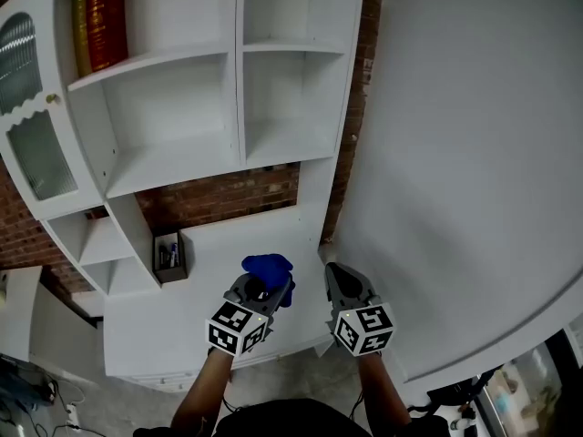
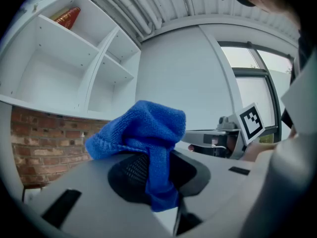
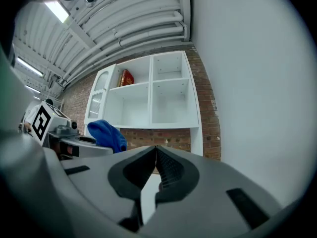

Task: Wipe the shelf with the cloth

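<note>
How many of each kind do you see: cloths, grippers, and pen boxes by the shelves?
blue cloth: 1
grippers: 2 (left gripper shut on the cloth, right gripper shut, empty)
dark box of pens: 1
Total: 4

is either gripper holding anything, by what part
The left gripper pinches the blue cloth by a bunched fold; the rest bulges above its jaws. The right gripper is shut, empty.

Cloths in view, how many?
1. The blue cloth, clamped in the left gripper before the white shelf unit. The right gripper is shut, empty. Others could be hidden.
</note>
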The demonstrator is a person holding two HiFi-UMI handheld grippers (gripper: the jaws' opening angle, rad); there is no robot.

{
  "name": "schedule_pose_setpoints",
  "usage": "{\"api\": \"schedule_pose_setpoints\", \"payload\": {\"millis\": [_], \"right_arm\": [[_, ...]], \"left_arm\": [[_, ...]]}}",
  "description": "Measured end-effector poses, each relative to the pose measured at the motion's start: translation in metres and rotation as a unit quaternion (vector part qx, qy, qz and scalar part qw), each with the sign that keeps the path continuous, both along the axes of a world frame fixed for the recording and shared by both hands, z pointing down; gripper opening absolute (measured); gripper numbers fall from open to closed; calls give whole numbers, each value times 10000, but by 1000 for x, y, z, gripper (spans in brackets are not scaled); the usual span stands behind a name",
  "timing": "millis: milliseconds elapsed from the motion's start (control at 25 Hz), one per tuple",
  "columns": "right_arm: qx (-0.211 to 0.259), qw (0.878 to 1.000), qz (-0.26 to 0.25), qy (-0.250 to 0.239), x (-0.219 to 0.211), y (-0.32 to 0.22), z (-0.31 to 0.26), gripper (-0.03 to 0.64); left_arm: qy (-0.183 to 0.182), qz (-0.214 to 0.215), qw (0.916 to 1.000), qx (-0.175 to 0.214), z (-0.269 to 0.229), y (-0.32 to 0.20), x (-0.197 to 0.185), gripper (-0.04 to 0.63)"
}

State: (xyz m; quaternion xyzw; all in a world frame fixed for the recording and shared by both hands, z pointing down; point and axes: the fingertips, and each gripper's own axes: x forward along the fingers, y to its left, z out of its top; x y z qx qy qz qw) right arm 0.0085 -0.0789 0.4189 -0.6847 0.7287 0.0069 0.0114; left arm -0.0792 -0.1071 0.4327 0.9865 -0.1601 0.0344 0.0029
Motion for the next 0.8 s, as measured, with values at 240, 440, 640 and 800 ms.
{"api": "schedule_pose_setpoints", "payload": {"millis": [240,440,640,800], "right_arm": [[7,10000,-45,-15,12,2,3,20],[5,9999,-105,-49,24,4,7,20],[11,9998,-133,-149,37,5,13,20],[-35,9997,-188,-174,42,2,22,20]], "left_arm": [[40,12,10000,-69,0,5,12,89],[-1,-61,9999,-126,6,8,22,89],[-56,-100,9998,-137,13,11,33,89],[-100,-142,9996,-211,22,8,39,89]]}}
